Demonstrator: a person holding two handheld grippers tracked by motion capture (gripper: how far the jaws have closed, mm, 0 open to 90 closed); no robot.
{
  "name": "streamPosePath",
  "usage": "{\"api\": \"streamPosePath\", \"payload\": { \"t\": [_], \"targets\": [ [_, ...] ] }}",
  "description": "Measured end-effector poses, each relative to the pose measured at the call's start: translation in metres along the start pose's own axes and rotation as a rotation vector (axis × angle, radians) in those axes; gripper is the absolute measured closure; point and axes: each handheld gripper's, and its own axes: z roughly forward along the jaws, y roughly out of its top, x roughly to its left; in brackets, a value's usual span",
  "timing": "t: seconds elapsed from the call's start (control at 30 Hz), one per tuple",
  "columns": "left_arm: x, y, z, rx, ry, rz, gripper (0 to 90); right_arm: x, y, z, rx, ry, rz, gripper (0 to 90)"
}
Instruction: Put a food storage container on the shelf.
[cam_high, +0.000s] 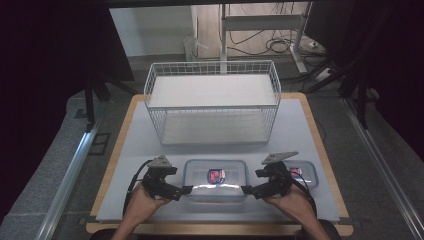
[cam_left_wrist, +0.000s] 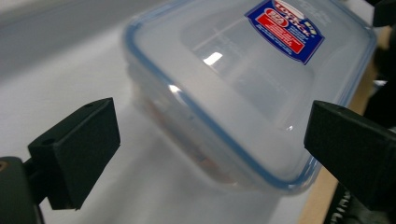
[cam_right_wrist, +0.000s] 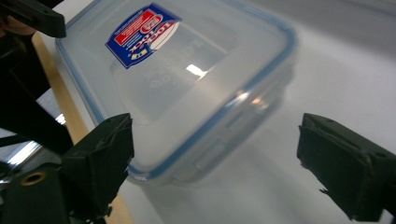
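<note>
While the clear plastic box (cam_high: 215, 179) with the blue-edged lid lies flat near the front edge of the pale surface (cam_high: 145, 145), the left tongs (cam_high: 187, 190) and right tongs (cam_high: 246, 190) sit at its two short ends, each pointing inward at a front corner. In the left gripper view the left tongs (cam_left_wrist: 210, 140) stand wide apart with a corner of the box (cam_left_wrist: 243, 88) between the jaws, the pads clear of its walls; the right jaw is cut off by the frame. In the right gripper view the right tongs (cam_right_wrist: 215, 158) are likewise spread wide around the other corner of the box (cam_right_wrist: 187, 84), gripping nothing. The print on the blue and red label (cam_right_wrist: 142, 33) is too blurred to read. A second, smaller box (cam_high: 303, 173) lies just behind the right hand (cam_high: 287, 200), which hides most of it. A white wire basket (cam_high: 212, 100) stands well behind.
</note>
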Motion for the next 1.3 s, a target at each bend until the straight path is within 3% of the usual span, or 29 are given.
{"api": "streamPosePath", "payload": {
  "t": [0.17, 0.2, 0.3, 0.37, 0.43, 0.5, 0.63, 0.87, 1.07, 1.17, 1.3],
  "targets": [
    [0.003, 0.003, 0.014, 0.034, -0.082, -0.023, 2.5, -0.001, 0.003, 0.014, 0.045, 0.040, 0.027, 7.6],
    [0.005, 0.004, 0.017, 0.047, -0.096, -0.028, 0.0, -0.003, 0.005, 0.020, 0.051, 0.082, 0.048, 7.8],
    [0.007, 0.003, 0.020, 0.042, -0.130, -0.047, 0.0, -0.003, 0.006, 0.024, 0.055, 0.093, 0.070, 6.6],
    [0.004, 0.004, 0.020, 0.047, -0.117, -0.051, 0.0, -0.008, 0.005, 0.028, 0.061, 0.141, 0.121, 8.1],
    [0.002, 0.004, 0.019, 0.054, -0.105, -0.045, 0.4, -0.009, 0.005, 0.026, 0.049, 0.144, 0.137, 12.8],
    [-0.004, 0.003, 0.013, 0.047, -0.075, -0.015, 3.9, -0.007, 0.004, 0.021, 0.035, 0.134, 0.120, 17.5],
    [-0.009, -0.002, 0.005, 0.012, -0.061, -0.001, 11.4, -0.003, 0.001, 0.013, -0.007, 0.118, 0.113, 26.4],
    [-0.013, -0.015, -0.009, -0.073, -0.061, -0.038, 29.9, 0.001, -0.009, 0.001, -0.061, 0.123, 0.123, 39.3],
    [-0.011, -0.022, -0.015, -0.111, -0.088, -0.072, 38.5, 0.003, -0.013, -0.002, -0.075, 0.137, 0.133, 42.5],
    [-0.010, -0.024, -0.016, -0.125, -0.101, -0.079, 41.8, 0.001, -0.014, 0.000, -0.072, 0.154, 0.147, 37.8],
    [-0.009, -0.026, -0.018, -0.126, -0.113, -0.088, 43.9, -0.001, -0.015, 0.001, -0.075, 0.170, 0.156, 39.0]
  ]
}}
